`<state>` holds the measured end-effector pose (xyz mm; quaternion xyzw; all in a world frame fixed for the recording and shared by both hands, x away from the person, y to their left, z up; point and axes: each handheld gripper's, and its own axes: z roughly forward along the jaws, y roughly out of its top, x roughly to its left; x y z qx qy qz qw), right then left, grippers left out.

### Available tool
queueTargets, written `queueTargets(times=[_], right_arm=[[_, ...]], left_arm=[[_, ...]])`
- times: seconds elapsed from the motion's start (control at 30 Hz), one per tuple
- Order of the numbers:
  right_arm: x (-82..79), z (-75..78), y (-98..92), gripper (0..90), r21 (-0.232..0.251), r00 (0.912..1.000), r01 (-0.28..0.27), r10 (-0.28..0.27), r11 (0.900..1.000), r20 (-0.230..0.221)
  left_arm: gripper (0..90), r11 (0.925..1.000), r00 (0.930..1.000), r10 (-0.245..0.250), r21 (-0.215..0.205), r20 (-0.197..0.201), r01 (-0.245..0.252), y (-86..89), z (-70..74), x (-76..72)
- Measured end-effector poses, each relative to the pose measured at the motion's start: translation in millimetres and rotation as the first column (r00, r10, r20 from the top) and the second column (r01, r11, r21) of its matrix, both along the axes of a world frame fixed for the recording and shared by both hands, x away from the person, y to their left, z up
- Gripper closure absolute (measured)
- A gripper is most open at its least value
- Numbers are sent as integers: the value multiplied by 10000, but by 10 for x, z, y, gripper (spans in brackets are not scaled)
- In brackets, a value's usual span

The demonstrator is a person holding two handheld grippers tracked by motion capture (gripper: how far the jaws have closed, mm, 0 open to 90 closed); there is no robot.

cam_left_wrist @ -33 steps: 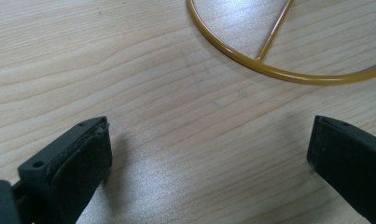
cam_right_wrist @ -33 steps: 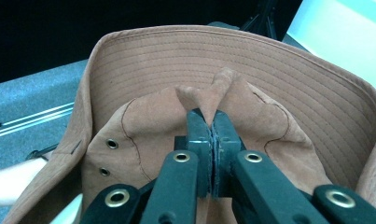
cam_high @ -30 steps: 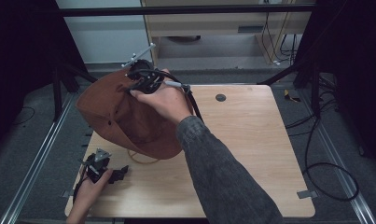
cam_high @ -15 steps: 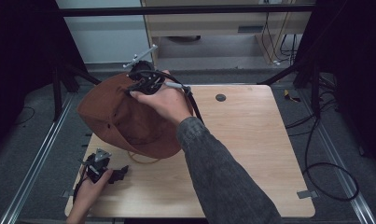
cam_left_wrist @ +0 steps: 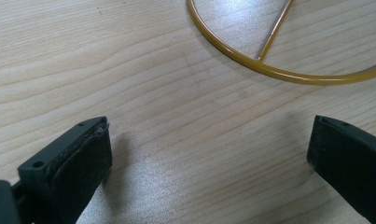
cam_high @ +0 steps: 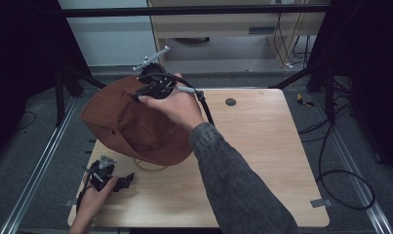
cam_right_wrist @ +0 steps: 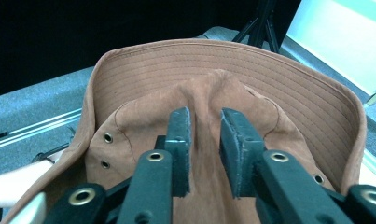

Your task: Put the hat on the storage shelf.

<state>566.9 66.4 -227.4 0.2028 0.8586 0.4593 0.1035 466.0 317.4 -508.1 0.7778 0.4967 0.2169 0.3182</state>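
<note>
Right gripper (cam_right_wrist: 205, 140) fingers just opening, loosened around brown hat's (cam_right_wrist: 213, 93) crown ridge; left gripper (cam_left_wrist: 209, 154) fingers released.

One brown hat (cam_high: 130, 122), one yellow cord (cam_left_wrist: 269, 70), two claws.

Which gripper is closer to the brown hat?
Right. The right gripper is at the brown hat's crown, a fold of it between its jaws. The left gripper rests on the table, apart from the hat.
</note>
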Motion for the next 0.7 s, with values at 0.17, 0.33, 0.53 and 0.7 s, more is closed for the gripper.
queueTargets(times=[0.17, 0.33, 0.53, 0.7], right_arm=[[-44, 29, -77, 691, 37, 10000, 42, -43, 10000, 78], [-90, 47, -198, 678, 98, 9999, 109, -110, 9999, 106], [-155, 42, -403, 670, 215, 9997, 195, -198, 9996, 139], [-204, 31, -643, 661, 336, 9985, 518, -524, 9981, 176]], left_arm=[[0, 10000, 10000, -4, 6, -5, 4, 0, 0, 0], [0, 10000, 10000, -2, 3, 1, 2, 0, 0, 0], [0, 10000, 10000, -7, 10, -7, 7, 1, 1, 1], [0, 10000, 10000, -5, 5, 3, 5, 1, 0, 0]])
